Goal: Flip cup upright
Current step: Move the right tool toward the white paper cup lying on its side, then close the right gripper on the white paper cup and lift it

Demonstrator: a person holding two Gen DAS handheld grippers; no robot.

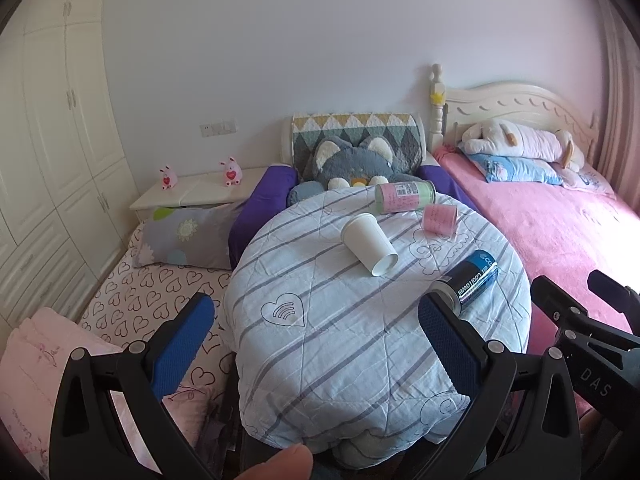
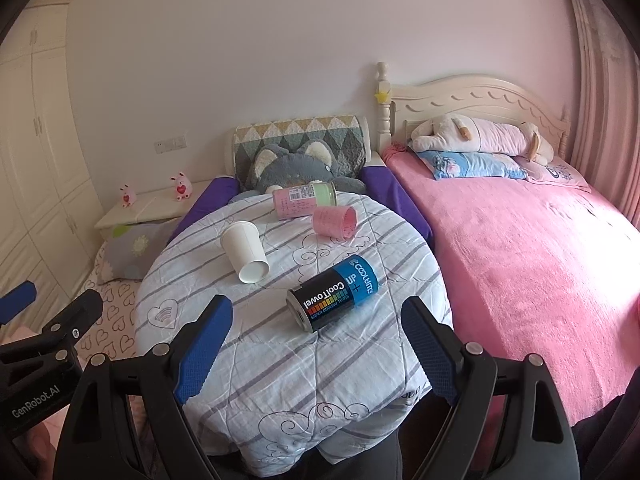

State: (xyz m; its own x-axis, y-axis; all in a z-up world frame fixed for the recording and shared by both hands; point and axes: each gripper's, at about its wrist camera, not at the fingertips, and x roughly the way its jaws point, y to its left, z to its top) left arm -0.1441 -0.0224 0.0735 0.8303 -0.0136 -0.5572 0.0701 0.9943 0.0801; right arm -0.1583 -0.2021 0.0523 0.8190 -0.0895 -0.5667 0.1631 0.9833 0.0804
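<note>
Round table draped in a striped quilt (image 2: 280,360), standing between a heart-print bed (image 1: 132,304) and a pink bed (image 2: 520,260); 4 items on it, all lying on their sides. Item 1: white paper cup (image 1: 369,245) (image 2: 245,251), near the middle of the table, toward its far-left part, with one round end turned toward the near edge. Item 2: black-and-blue "CoolTowel" can (image 2: 334,298) (image 1: 472,282), near the right edge, well apart from the cup. Item 3: small pink cup (image 2: 334,221) (image 1: 439,219), toward the far edge. Item 4: pink-and-green canister (image 2: 304,200) (image 1: 404,197), at the far edge, just behind the pink cup. Left gripper (image 1: 316,340): hovering over the near edge, blue-padded fingers wide apart, nothing between them. Right gripper (image 2: 316,340): same height, fingers likewise spread, holding nothing, the can lying just beyond their tips. Backdrop: grey plush toy (image 2: 292,170) against a quilted headrest behind the table.
</note>
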